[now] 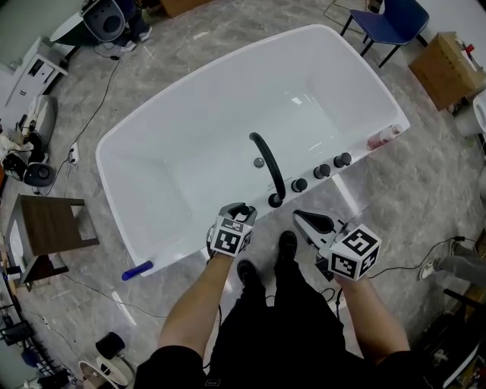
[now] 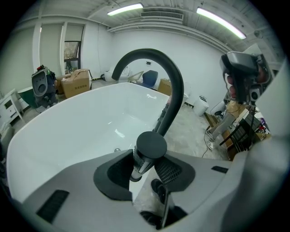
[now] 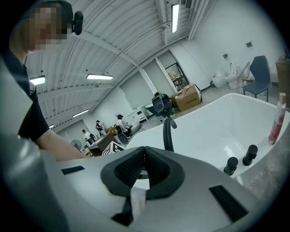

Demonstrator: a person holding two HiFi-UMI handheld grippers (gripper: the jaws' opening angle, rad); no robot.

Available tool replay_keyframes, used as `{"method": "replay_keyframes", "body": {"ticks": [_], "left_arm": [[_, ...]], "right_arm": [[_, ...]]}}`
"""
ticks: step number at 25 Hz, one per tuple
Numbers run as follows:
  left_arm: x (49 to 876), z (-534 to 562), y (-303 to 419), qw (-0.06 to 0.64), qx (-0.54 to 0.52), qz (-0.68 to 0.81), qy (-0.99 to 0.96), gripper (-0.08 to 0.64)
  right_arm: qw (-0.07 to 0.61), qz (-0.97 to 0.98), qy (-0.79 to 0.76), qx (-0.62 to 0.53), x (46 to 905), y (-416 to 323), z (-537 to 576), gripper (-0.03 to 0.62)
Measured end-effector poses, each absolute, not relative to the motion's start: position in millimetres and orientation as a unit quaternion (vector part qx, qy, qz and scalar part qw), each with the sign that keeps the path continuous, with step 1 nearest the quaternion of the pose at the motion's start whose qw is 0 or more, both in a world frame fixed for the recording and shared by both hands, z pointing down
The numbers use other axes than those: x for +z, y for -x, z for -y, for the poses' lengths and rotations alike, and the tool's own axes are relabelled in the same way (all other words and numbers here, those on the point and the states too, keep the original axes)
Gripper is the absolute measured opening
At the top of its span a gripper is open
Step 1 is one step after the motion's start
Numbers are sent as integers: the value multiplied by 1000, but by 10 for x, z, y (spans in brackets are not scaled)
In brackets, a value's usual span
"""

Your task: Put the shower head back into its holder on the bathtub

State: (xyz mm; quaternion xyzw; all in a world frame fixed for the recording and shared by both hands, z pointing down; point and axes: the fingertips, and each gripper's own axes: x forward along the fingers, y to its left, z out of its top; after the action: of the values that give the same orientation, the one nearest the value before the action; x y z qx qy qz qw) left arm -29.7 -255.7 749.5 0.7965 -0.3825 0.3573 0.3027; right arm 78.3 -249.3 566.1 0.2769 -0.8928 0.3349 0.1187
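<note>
The black shower head point(image 2: 149, 150), a ribbed stem with a round flat cap, stands upright between the pads of my left gripper point(image 2: 144, 170), which is shut on it. In the head view this left gripper point(image 1: 239, 211) hangs over the near rim of the white bathtub point(image 1: 197, 129), just left of the base of the curved black spout point(image 1: 269, 163). The spout point(image 2: 174, 90) arches right behind the shower head. My right gripper point(image 1: 307, 220) floats to the right, in front of the rim. Its pads meet at the tips with nothing between them in the right gripper view point(image 3: 144, 154).
Three black knobs point(image 1: 322, 171) and a pink bottle point(image 1: 383, 137) line the tub rim to the right of the spout. My feet point(image 1: 287, 245) stand close to the tub. A wooden stool point(image 1: 49, 228), a blue chair point(image 1: 387, 23) and a cardboard box point(image 1: 448, 68) surround it.
</note>
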Motion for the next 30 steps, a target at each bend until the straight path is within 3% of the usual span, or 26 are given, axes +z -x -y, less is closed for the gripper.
{"method": "replay_keyframes", "body": {"ticks": [30], "left_arm": [[7541,2451,339,270,387,379,-796,150]], "right_arm": [[101,889,-277,350,5709,-783,2492,17]]}}
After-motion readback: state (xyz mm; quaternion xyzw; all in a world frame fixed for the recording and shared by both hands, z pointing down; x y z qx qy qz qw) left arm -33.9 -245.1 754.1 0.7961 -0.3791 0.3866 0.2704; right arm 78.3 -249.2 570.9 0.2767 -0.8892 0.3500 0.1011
